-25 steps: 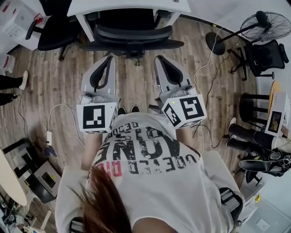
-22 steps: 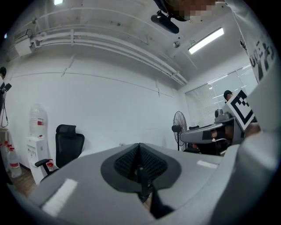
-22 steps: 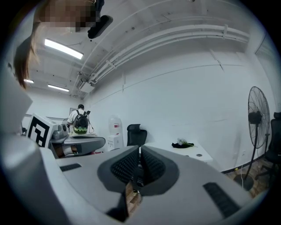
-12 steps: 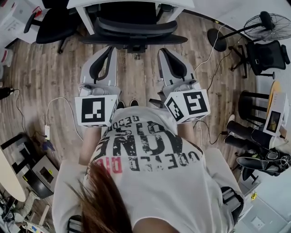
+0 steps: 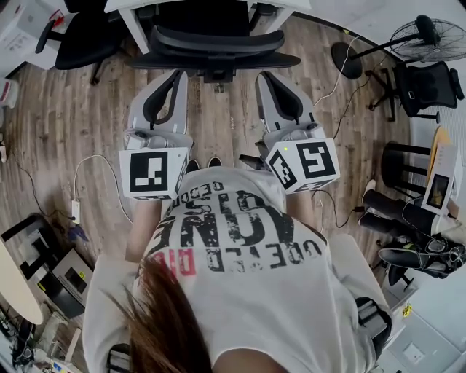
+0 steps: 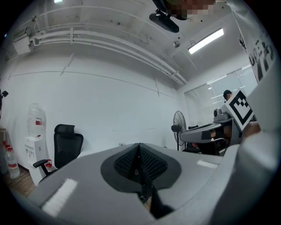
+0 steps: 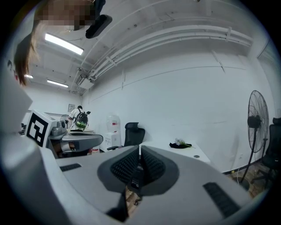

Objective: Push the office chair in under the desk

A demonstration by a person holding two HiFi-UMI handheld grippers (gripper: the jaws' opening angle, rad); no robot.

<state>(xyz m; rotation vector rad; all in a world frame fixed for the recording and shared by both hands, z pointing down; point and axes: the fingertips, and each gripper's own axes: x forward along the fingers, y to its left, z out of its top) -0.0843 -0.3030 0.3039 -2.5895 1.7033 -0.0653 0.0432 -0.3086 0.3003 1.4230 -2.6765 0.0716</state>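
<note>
Left gripper (image 5: 175,74): jaws together, empty, held level, likely for pushing.
Right gripper (image 5: 262,75): also closed and empty, beside it for an even shove.
Office chair (image 5: 212,45): just ahead, partly under the table (image 5: 116,6).

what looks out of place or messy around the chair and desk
Nothing is spilled or damaged. The office chair stands straight at the desk. The only untidy thing is a loose white cable trailing across the wood floor at the left, a possible trip hazard.
</note>
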